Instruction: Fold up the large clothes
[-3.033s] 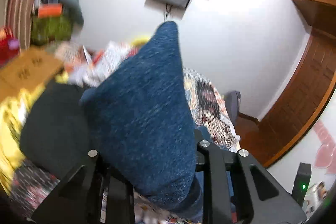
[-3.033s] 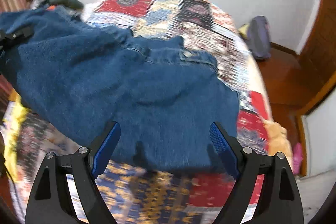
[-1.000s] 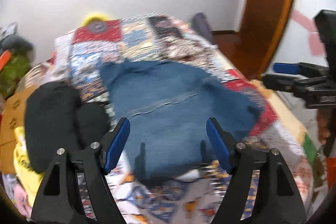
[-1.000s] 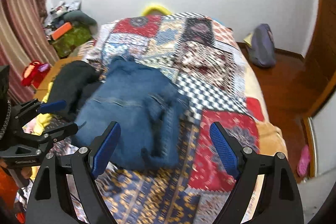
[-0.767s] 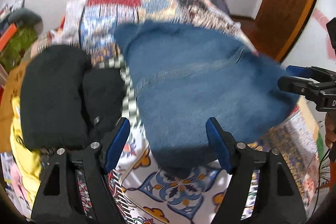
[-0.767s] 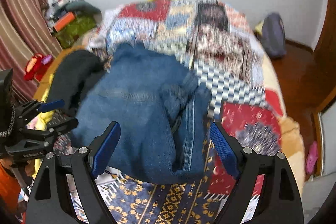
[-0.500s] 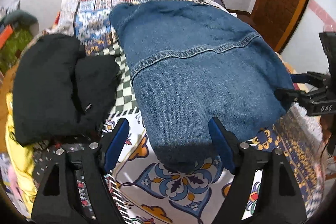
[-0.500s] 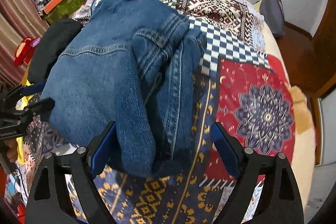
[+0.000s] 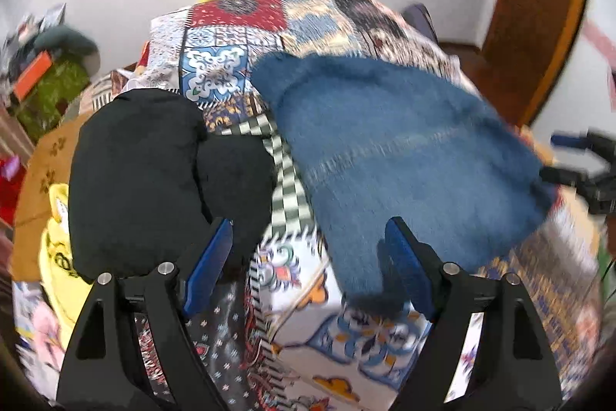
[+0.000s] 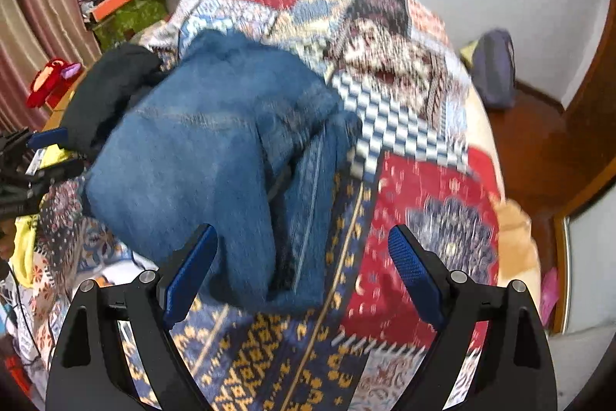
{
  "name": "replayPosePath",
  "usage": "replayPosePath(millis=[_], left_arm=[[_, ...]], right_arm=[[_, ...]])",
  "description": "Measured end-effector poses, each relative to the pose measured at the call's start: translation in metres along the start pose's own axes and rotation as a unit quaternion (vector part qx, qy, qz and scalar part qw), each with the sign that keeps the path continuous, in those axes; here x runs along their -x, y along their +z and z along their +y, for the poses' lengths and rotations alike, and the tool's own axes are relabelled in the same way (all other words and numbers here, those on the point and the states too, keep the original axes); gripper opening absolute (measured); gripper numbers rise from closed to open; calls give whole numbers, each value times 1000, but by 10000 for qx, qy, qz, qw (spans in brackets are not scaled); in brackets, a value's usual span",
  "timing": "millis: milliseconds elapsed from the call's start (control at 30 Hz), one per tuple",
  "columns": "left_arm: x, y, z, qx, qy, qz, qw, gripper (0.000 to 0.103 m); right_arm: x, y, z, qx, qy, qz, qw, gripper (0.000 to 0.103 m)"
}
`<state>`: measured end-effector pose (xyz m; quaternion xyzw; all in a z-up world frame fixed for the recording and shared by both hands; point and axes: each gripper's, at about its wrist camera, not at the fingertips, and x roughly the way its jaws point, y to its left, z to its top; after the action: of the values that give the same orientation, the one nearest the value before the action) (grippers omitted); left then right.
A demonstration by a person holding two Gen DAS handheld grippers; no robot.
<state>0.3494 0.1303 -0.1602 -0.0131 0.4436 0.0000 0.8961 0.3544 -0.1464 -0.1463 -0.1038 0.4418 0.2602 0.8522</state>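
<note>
Folded blue jeans [image 9: 400, 156] lie in a thick bundle on the patchwork bedspread [image 9: 369, 364]; they also show in the right wrist view [image 10: 215, 156]. My left gripper [image 9: 308, 272] is open and empty, above the bed at the jeans' near left edge. My right gripper [image 10: 304, 268] is open and empty, above the jeans' near right edge. Each gripper appears in the other's view: the right one [image 9: 577, 172] beside the jeans' right end, the left one [image 10: 34, 160] at their left end.
A folded black garment [image 9: 154, 172] lies left of the jeans, with yellow cloth [image 9: 57, 249] under it. A brown box [image 9: 42, 172] and clutter stand at the bed's left side. A wooden door [image 9: 539, 18] and a grey bag [image 10: 494, 64] are at the right.
Three seconds ago my left gripper held the jeans up; it has let go, and they lie folded on the bed. In the last half second both grippers pulled back and up from them.
</note>
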Motion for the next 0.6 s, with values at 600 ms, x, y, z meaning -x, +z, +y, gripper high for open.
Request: replayPosePath(millis=[600], left_arm=[[-130,27,27,1681,-2120,1403,9524,88]], right_arm=[[-129,20,-70,-1996,2343,1284,9428,98]])
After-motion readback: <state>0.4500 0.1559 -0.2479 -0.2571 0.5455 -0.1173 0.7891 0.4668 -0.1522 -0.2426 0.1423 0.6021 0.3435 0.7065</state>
